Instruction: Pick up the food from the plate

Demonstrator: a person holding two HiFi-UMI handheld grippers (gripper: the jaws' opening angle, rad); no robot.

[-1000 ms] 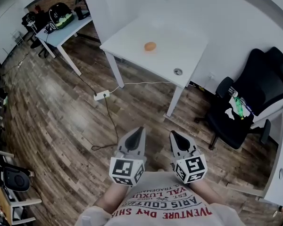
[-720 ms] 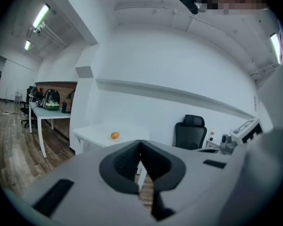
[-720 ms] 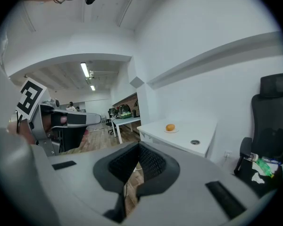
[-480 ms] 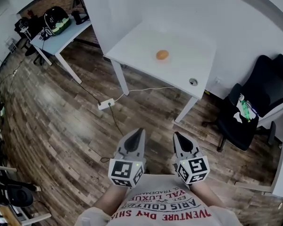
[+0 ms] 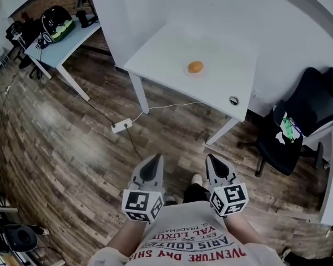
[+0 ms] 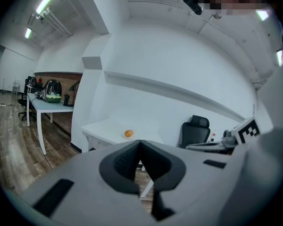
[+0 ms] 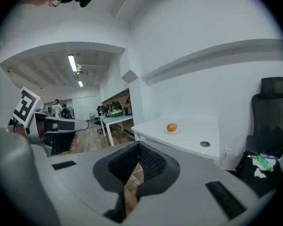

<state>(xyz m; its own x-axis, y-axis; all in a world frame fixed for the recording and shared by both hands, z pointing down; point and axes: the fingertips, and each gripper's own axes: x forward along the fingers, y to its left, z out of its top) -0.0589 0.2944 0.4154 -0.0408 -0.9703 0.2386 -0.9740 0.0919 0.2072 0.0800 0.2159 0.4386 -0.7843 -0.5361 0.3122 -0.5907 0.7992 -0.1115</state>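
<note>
approach is the step in hand, as i judge it: the person stands on the wooden floor (image 5: 61, 132), well apart from the white table (image 5: 166, 49), and nothing has been reached yet. the left gripper (image 5: 154, 159) and the right gripper (image 5: 211, 159) hang side by side close to the person's waist. each gripper's own view shows its two jaws pressed together at the tips with nothing between them, so both are closed and empty.

the round orange piece of food (image 5: 195, 67) sits near the middle of the tabletop, well in from every edge. a cable hole (image 5: 233, 100) lies by the near right corner, well apart from the food.

to do this well, the person should walk to the near edge first, since the food is far out of reach from here. one gripper then needs its jaws spread wider than the food before it comes down. closing on the food's widest part, gently, should stop it rolling or squashing. keeping the tips above the plate's rim should stop the plate from sliding.

the small white plate (image 7: 172, 132) is shallow and holds only that one piece of food. it is hard to tell from the tabletop in the head view. no other container shows on this table.
</note>
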